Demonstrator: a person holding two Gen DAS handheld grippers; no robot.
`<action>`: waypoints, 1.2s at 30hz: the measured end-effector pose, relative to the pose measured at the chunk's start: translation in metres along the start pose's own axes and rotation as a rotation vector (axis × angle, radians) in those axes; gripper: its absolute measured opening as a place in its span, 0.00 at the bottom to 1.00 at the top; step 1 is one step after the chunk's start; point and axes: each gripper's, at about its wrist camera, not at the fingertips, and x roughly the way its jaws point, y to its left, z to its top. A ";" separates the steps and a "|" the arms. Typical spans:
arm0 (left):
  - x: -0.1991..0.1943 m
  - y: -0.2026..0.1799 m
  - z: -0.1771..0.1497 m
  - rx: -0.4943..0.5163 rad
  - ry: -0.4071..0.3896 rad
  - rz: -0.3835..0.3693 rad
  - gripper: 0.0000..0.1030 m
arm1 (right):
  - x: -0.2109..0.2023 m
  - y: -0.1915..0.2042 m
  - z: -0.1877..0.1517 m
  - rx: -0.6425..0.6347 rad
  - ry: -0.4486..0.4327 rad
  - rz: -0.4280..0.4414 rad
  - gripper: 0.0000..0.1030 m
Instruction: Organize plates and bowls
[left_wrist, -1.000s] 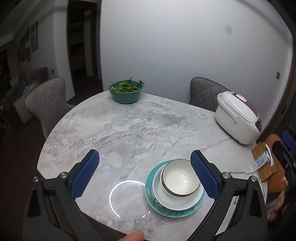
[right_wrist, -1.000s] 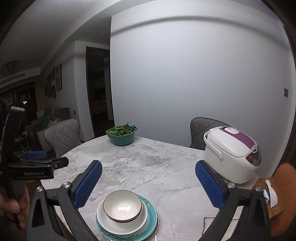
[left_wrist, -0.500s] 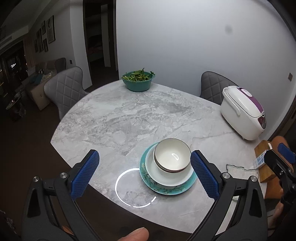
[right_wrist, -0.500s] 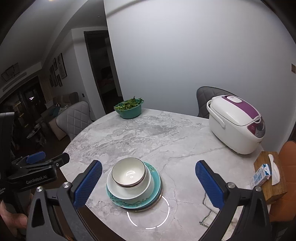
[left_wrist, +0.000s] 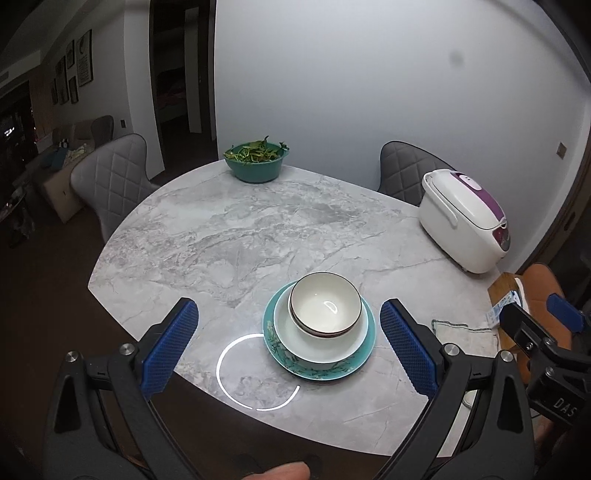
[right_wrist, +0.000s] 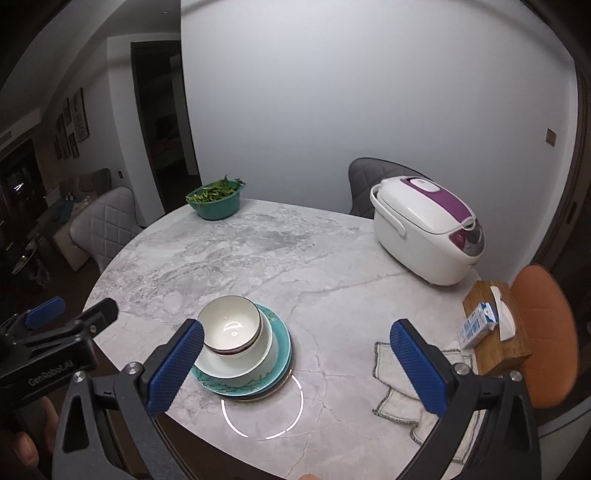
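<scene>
left gripper (left_wrist: 288, 349): fingers spread wide, empty, above the teal plate (left_wrist: 364, 352) | right gripper (right_wrist: 295, 363): spread wide, empty, right of the plate | stack: white bowl (left_wrist: 325, 308) in white dish (left_wrist: 314, 345) on teal plate | rice cooker (left_wrist: 461, 218) far right of plate

A home dining room is showing: quilted chairs (left_wrist: 110, 177) are ringing a marble worktop (left_wrist: 229, 236), a rice cooker (right_wrist: 424, 232) is sitting there, framed pictures (left_wrist: 75, 74) are hanging.
</scene>
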 end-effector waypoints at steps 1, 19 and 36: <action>-0.001 0.005 0.000 -0.017 0.001 -0.016 0.97 | 0.000 0.000 0.000 0.005 0.002 -0.004 1.00; -0.011 0.024 -0.001 -0.008 0.047 0.023 0.97 | -0.004 0.028 0.000 -0.039 0.004 -0.006 1.00; -0.012 0.010 -0.014 0.052 0.051 0.056 0.97 | 0.006 0.023 -0.002 -0.006 0.088 -0.016 1.00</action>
